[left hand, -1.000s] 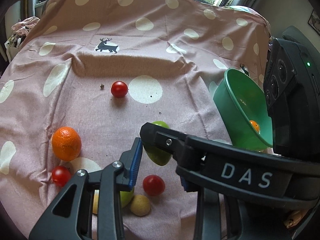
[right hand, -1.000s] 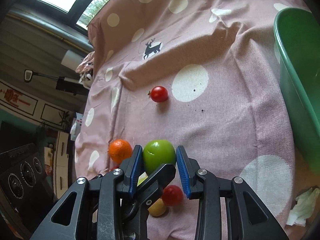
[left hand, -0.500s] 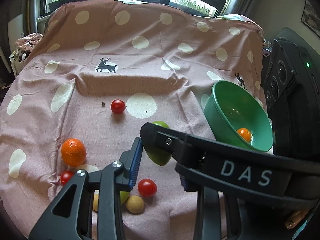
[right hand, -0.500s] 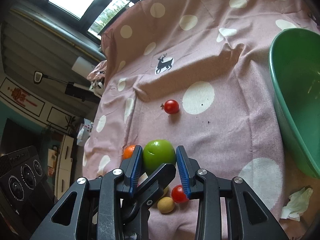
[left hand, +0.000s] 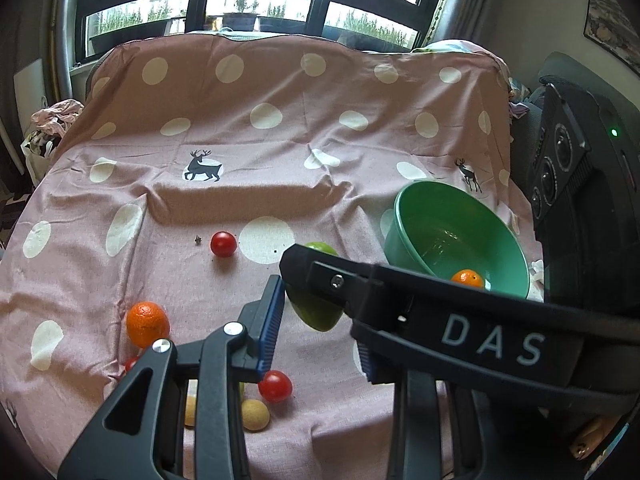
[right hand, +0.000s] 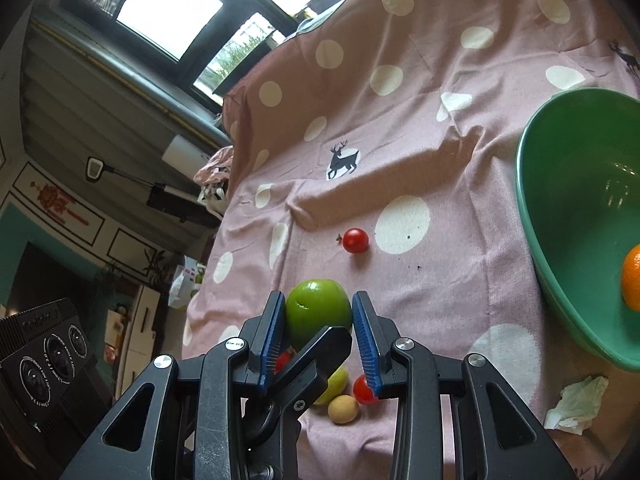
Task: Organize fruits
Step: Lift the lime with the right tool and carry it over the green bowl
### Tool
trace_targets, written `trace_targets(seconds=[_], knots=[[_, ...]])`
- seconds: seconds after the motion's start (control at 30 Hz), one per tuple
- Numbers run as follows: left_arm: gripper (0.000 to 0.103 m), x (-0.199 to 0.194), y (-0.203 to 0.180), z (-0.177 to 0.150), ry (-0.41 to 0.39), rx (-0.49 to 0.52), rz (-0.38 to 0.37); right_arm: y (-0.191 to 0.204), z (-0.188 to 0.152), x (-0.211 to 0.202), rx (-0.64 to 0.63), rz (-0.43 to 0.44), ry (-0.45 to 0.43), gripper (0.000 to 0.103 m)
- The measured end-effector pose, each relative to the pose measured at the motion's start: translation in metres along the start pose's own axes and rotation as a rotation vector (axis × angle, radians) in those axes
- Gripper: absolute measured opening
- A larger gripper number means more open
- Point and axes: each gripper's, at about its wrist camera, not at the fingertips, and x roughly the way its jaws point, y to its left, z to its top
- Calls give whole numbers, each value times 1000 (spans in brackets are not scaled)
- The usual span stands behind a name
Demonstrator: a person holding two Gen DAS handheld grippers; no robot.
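- Here we carry the green apple [right hand: 318,312], clamped by the right gripper [right hand: 319,336]; the left gripper [left hand: 320,320] brackets it too.
- One orange [left hand: 467,279] lies in the green bowl [left hand: 404,216], right.
- Tomatoes [left hand: 223,244], another orange [left hand: 147,323] and small fruits remain on the cloth [left hand: 280,152], near left.

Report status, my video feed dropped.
Right claw shut on round green apple, off the pink spotted cloth. Left claw crossed at same apple, grip unclear. Nothing between apple and green plastic bowl.

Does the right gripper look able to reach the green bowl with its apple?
Probably yes: the right gripper holds the green apple off the cloth, and the green bowl lies open beside it.
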Motion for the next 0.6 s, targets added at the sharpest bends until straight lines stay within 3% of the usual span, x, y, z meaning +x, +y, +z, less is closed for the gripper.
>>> trace_targets(seconds=[0.6], knots=[[32,15,-47,14,0,103,-22,-32,7,-32,89,14,-97,38]])
